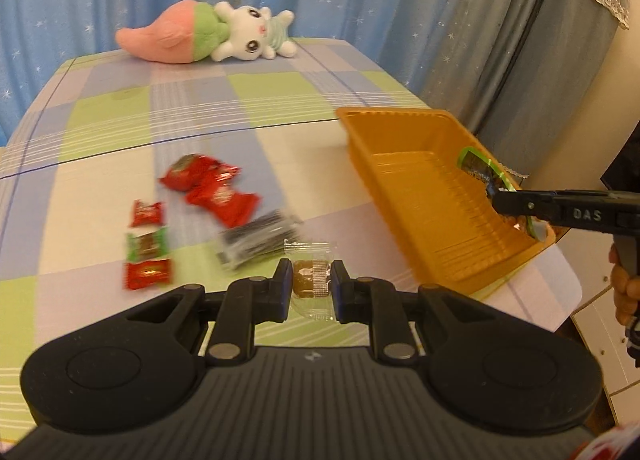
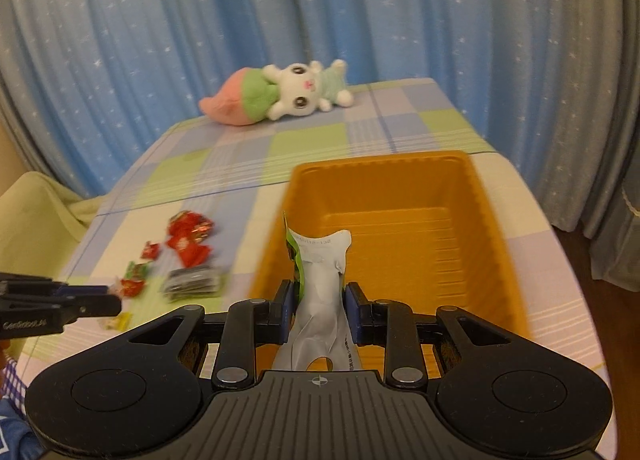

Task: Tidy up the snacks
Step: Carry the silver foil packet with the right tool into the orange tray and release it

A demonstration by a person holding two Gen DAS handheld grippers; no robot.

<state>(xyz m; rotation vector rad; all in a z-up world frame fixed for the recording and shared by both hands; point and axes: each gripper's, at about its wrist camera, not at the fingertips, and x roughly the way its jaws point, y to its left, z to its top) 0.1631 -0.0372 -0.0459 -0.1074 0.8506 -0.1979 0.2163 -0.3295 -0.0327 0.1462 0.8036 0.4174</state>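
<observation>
Both grippers loaded — right one over the tray, ready to deposit.

The right gripper (image 2: 316, 310) pinches a silver-and-green pouch (image 2: 320, 280) above the near end of the orange tray (image 2: 492, 228), which looks bare inside. Recommended: lower the pouch below the rim before spreading the fingers, so it lies flat rather than tipping over the wall. The left gripper (image 1: 311, 290) is closed on a clear-wrapped brown candy (image 1: 310, 278) just above the table, beside the black packet (image 1: 258, 242) and red candies (image 1: 208, 184) — hold it until the right gripper is clear.
</observation>
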